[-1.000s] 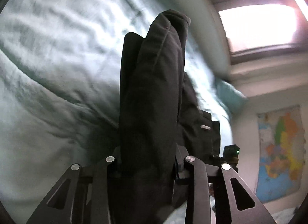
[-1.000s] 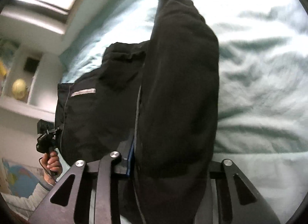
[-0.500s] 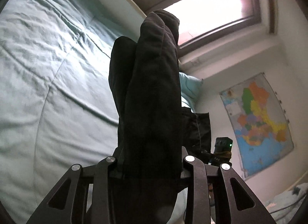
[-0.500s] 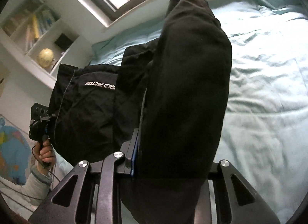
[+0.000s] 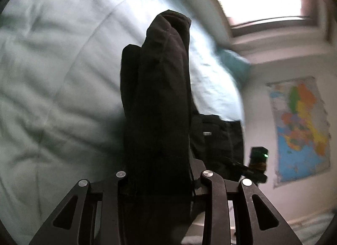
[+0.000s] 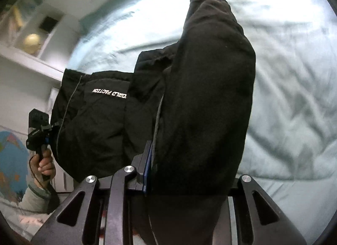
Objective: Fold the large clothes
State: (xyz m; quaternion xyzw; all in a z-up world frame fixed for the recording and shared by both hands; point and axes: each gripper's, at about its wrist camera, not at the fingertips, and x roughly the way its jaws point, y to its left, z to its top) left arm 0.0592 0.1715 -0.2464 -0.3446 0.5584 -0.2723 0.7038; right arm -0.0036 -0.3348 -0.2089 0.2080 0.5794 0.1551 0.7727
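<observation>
left tongs (image 5: 160, 173): clamped on a bunched edge of the black jacket (image 6: 101, 122)
right tongs (image 6: 189, 177): same, gripping jacket
risk: thick bunch might slip free above the bed (image 6: 294, 97), wrecking the fold

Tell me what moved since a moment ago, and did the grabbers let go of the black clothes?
No letting go. Both cameras swung back down: windows filled more of each view half a second ago, now mostly the bed shows. The left gripper and right gripper stay shut on the black garment, stretched between them.
</observation>
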